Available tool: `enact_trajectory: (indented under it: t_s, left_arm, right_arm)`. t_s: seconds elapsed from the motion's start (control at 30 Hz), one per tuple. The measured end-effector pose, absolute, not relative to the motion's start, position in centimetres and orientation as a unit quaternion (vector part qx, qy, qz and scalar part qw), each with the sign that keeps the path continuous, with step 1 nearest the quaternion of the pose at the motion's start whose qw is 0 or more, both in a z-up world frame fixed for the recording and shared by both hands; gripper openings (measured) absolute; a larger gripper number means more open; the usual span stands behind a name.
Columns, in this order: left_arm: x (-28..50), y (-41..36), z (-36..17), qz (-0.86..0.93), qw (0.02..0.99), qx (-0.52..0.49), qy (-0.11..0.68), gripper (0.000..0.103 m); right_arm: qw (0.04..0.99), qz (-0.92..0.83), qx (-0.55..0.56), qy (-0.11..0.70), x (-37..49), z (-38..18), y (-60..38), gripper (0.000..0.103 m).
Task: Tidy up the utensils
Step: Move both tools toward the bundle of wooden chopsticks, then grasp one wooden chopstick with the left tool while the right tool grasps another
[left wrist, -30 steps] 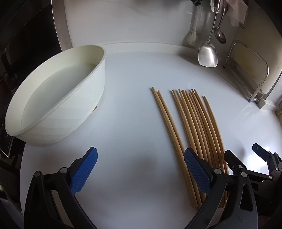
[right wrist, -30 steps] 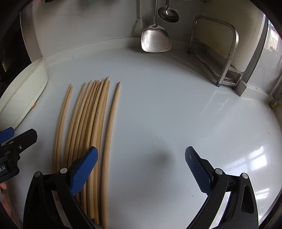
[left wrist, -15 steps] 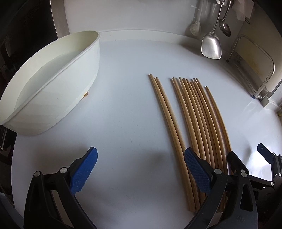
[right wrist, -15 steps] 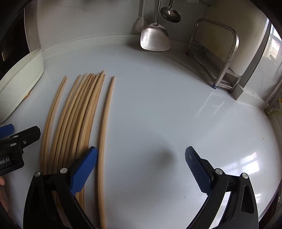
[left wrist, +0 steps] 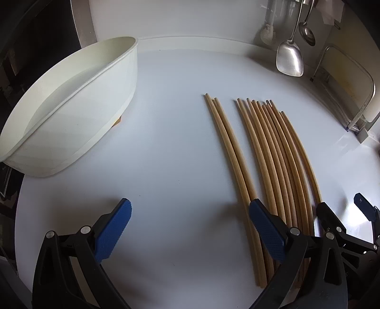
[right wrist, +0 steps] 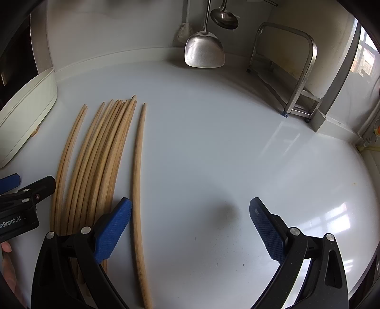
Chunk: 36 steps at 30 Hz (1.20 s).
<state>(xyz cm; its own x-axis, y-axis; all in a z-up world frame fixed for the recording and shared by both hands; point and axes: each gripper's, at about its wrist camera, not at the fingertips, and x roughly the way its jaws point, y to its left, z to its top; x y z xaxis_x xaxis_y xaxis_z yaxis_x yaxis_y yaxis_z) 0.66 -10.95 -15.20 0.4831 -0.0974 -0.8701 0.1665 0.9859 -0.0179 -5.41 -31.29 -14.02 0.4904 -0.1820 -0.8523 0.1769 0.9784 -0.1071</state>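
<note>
Several long bamboo chopsticks (left wrist: 268,154) lie side by side on the white counter; they also show in the right wrist view (right wrist: 99,154). One chopstick (right wrist: 137,171) lies slightly apart on the right. A white oval tub (left wrist: 66,99) stands at the left, and its end shows in the right wrist view (right wrist: 26,111). My left gripper (left wrist: 190,228) is open and empty, its right finger over the leftmost chopsticks. My right gripper (right wrist: 190,228) is open and empty, its left finger over the near ends of the bundle.
A steel spatula (right wrist: 204,52) and a ladle (right wrist: 224,17) hang on the back wall. A metal rack (right wrist: 289,71) stands at the back right. The other gripper's black body (right wrist: 21,202) sits at the left edge of the right wrist view.
Both grippers have pulled back and risen a little, so the chopsticks and tub sit farther away in view. Both stay open. The chopsticks have not moved.
</note>
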Motion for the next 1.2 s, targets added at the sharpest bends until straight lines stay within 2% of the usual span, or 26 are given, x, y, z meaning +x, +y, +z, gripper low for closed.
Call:
enact_trajectory:
  t_s: [1.2]
  left_arm:
    - [1.6,-11.4,-15.9,-0.051,0.856,0.033,0.514,0.098]
  right_arm:
    - [0.867,-0.107,-0.004,0.487,-4.8,-14.0,-30.9,0.095]
